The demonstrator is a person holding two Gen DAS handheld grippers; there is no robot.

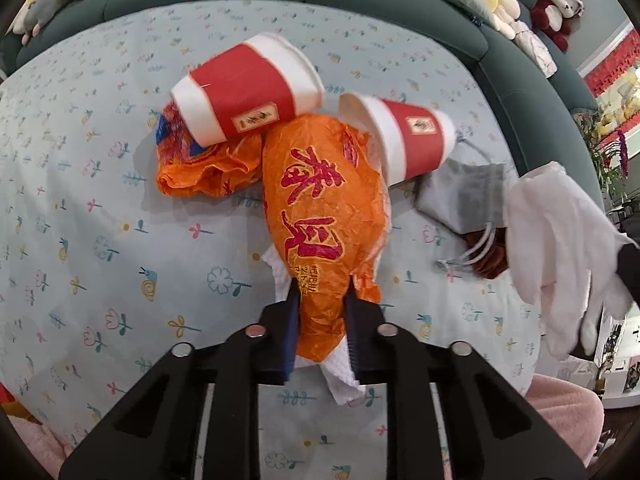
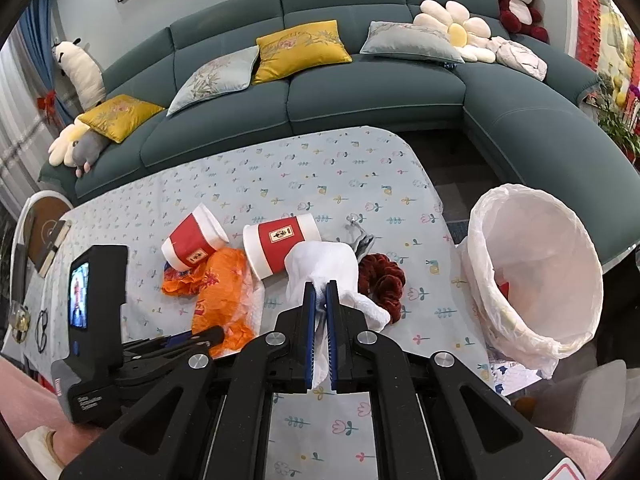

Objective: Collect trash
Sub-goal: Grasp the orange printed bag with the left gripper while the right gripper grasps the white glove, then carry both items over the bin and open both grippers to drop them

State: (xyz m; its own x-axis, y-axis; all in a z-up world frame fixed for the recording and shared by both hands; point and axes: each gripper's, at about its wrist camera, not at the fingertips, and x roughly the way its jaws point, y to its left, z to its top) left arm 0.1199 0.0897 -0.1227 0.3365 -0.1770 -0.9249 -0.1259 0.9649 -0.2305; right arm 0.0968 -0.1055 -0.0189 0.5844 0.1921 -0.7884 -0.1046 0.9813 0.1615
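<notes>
An orange crumpled wrapper (image 1: 316,200) with red characters lies on the flowered tablecloth (image 1: 100,200), on top of white tissue (image 1: 344,380). My left gripper (image 1: 322,292) is shut on the wrapper's near end, its pads pressing both sides. Two red-and-white paper cups (image 1: 248,88) (image 1: 408,140) lie on their sides just beyond it. My right gripper (image 2: 320,286) is shut on a white glove (image 2: 324,264), which hangs above the table; the same glove (image 1: 560,240) shows at the right of the left wrist view. A bin with a white liner (image 2: 480,240) stands at the table's right edge.
A dark red scrunchie (image 2: 384,280) and a grey pouch (image 1: 464,196) lie right of the cups. Glasses (image 2: 42,330) rest near the left edge of the table. A teal sofa (image 2: 360,92) with cushions and soft toys runs behind and around the right side.
</notes>
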